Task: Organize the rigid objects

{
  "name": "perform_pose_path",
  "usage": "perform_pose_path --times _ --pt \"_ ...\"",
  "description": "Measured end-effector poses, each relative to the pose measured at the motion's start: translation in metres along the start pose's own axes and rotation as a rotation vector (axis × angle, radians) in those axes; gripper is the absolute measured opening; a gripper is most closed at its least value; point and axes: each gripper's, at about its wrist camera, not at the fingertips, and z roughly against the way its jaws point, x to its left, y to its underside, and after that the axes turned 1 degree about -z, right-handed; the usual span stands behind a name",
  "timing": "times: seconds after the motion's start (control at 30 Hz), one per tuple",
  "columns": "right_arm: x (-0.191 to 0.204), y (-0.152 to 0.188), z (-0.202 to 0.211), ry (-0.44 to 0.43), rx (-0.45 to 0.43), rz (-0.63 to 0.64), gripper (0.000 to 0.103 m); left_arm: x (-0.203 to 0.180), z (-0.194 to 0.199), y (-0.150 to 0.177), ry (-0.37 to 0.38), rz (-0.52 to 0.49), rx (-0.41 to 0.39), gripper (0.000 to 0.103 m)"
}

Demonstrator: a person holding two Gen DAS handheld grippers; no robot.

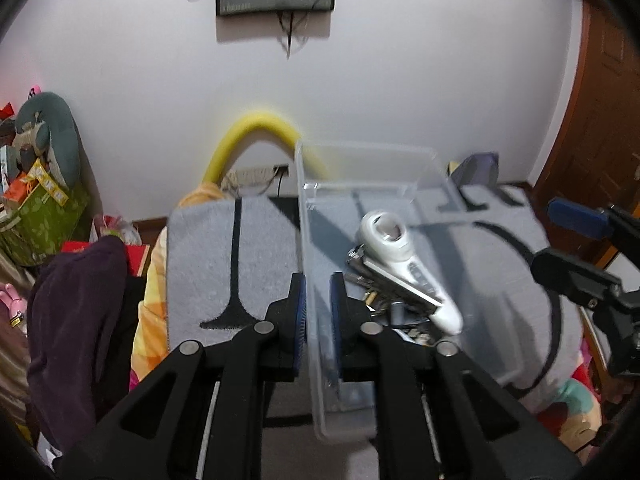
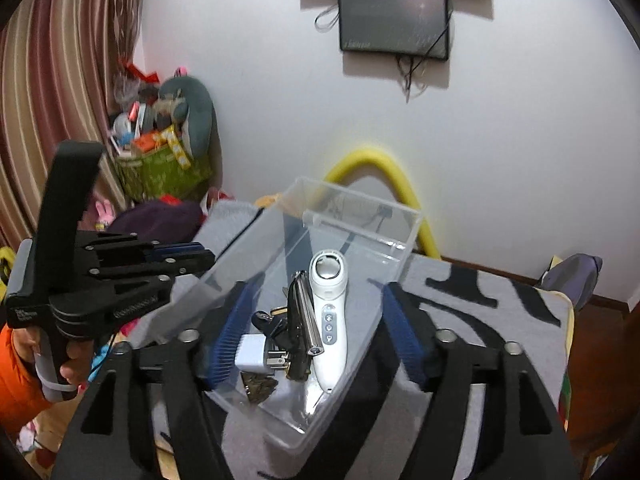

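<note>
A clear plastic box (image 2: 352, 216) sits on a grey rug with black marks (image 2: 500, 320). It holds a white handheld device (image 2: 329, 316), a black and silver tool (image 2: 301, 324), a white plug adapter (image 2: 256, 356), keys and other small items. My left gripper (image 1: 318, 312) is shut on the box's left wall (image 1: 316, 280). It also shows in the right wrist view (image 2: 176, 258). My right gripper (image 2: 316, 336) is open, with its blue pads either side of the box's near end. The device also shows in the left wrist view (image 1: 400, 256).
A yellow foam tube (image 2: 384, 168) arches behind the box against the white wall. A green bin of clutter (image 2: 164, 160) and a dark purple cloth (image 1: 76, 320) lie to the left. A wooden door (image 1: 600, 120) stands at the right.
</note>
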Motion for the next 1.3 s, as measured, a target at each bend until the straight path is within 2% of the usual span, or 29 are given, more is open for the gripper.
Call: perform_pose_path --times 0.03,0.1,0.2,0.33,0.5,0.73,0.9,1.3 --pt "-0.001 0.000 0.005 0.000 -0.013 -0.005 0.073 -0.001 0.007 0.001 0.007 0.003 -0.015 0.034" --pt "-0.002 0.005 0.018 0.002 -0.040 -0.017 0.077 -0.004 0.022 0.005 0.023 0.011 -0.056 0.055" --pt "0.000 0.015 0.031 0.022 -0.063 -0.017 0.082 -0.013 0.042 0.012 0.037 0.000 -0.113 0.065" --pt "0.005 0.033 0.044 0.052 -0.080 -0.004 0.088 -0.029 0.065 0.028 0.051 -0.023 -0.185 0.093" --pt "0.004 0.063 0.053 0.064 -0.091 -0.037 0.097 -0.040 0.076 0.051 0.097 -0.030 -0.224 0.099" --pt "-0.009 0.092 0.057 0.067 -0.061 -0.139 0.097 -0.045 0.074 0.072 0.139 -0.016 -0.211 0.100" --pt "-0.016 0.097 0.061 0.092 -0.059 -0.170 0.097 -0.048 0.075 0.078 0.141 -0.023 -0.216 0.100" --pt "-0.014 0.093 0.067 0.084 -0.075 -0.158 0.097 -0.050 0.078 0.079 0.143 -0.025 -0.221 0.100"
